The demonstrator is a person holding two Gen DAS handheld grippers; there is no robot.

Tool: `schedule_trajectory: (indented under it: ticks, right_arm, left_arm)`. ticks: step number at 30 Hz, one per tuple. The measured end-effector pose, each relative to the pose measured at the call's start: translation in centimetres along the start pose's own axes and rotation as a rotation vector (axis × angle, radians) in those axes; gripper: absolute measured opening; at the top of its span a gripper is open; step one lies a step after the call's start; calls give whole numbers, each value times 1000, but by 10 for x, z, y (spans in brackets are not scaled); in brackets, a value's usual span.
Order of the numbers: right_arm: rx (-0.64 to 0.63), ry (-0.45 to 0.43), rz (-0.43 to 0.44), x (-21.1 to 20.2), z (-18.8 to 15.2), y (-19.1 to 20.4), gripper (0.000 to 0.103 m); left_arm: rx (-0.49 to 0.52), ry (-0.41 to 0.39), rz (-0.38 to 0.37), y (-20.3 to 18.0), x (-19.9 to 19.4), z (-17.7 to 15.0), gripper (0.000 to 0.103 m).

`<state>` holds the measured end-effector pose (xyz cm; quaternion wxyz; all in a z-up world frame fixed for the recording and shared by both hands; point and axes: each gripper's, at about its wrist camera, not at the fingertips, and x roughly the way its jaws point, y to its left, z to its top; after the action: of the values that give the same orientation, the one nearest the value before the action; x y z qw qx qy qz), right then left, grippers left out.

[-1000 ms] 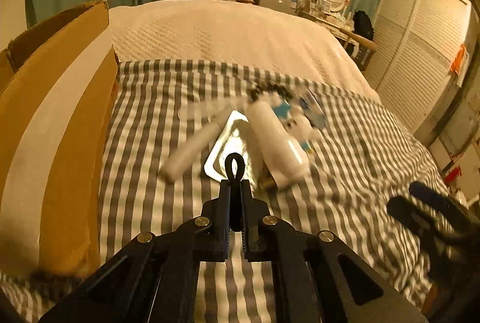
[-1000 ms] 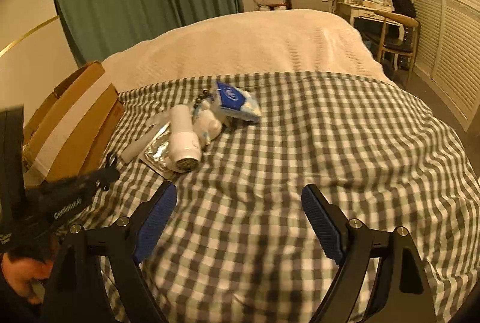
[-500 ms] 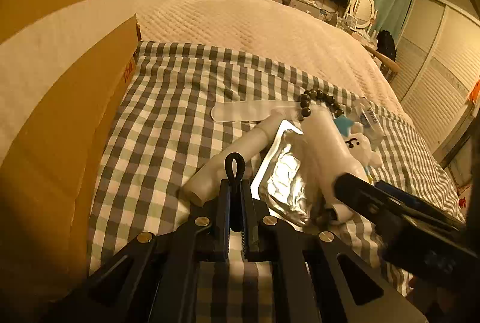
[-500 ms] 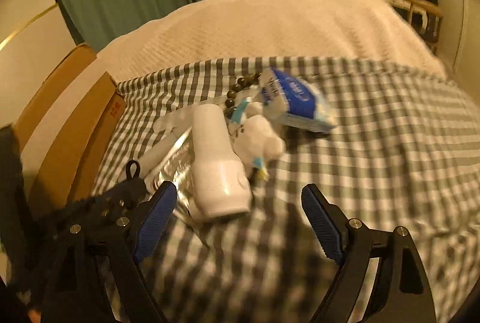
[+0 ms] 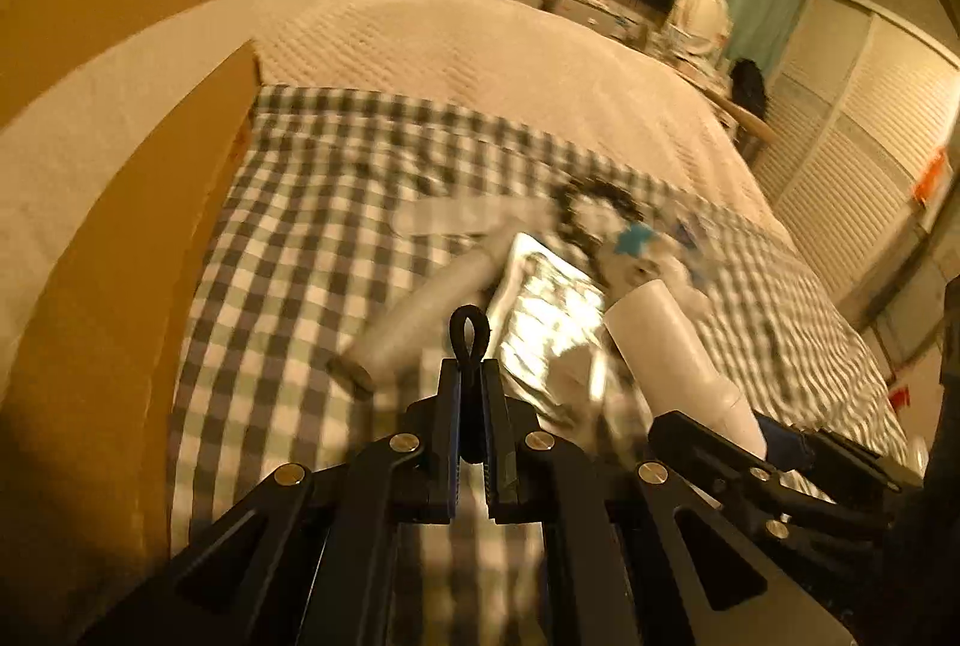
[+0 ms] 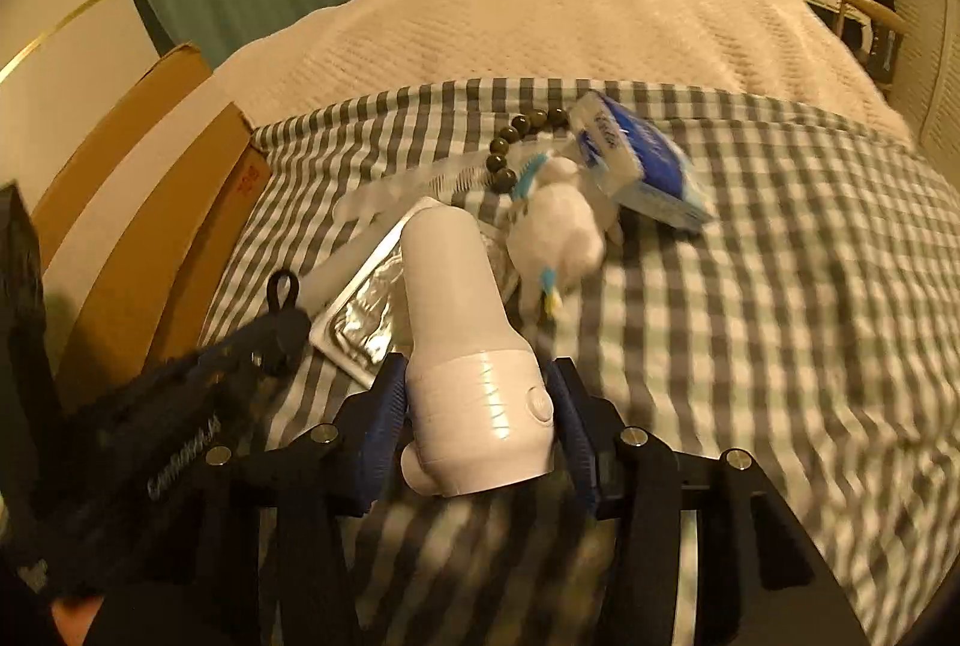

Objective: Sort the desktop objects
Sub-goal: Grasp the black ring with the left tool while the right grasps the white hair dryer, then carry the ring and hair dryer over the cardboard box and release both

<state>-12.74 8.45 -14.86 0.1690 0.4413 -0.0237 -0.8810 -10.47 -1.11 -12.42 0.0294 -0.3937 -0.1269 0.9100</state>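
Observation:
A pile of objects lies on the checked bedspread (image 6: 750, 286). My right gripper (image 6: 477, 424) is shut on the wide end of a white hair dryer (image 6: 465, 322), which also shows in the left wrist view (image 5: 672, 346). Beside it lie a silver foil pouch (image 6: 360, 313), a white plush toy (image 6: 558, 232), a dark bead bracelet (image 6: 516, 141), a blue tissue pack (image 6: 636, 159) and a white tube (image 5: 420, 316). My left gripper (image 5: 471, 406) is shut and empty, just short of the foil pouch (image 5: 540, 322); it also shows in the right wrist view (image 6: 282, 310).
An open cardboard box (image 5: 120, 238) stands along the left edge of the bed; it also shows in the right wrist view (image 6: 138, 202). A cream quilt (image 6: 570, 15) covers the far half of the bed. Louvred wardrobe doors (image 5: 840, 153) are at the right.
My right gripper moved forward to the pile and closed on the hair dryer. My left gripper stayed shut and shifted closer to the foil pouch.

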Motion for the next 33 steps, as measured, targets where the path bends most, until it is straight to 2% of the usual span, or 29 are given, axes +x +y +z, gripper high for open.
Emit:
schedule_trajectory:
  ticks: [7,12,17,21,26,33]
  right_arm:
    - [28,-21,-57,-68,-25,-8,47]
    - [11,-68,-106,-122,-22,3,47]
    - [-37,-142,-116,-181,-7,33,47]
    - [-104,-198,-111,-212,12,77,47]
    - [-164,-246,-64,-226,32,131,47]
    - [-199,-236,71,-193,62,202,47]
  left_arm:
    - [87,-15,-52,-23,-48,-9,6]
    - [104,-63,-81,-29,-94,4,6]
    - [108,-151,-86,-14,-153,33,6]
    - [83,-203,-73,20,-193,65,6]
    - [95,-245,29,69,-224,97,6]
    - [115,-220,131,130,-223,117,6]
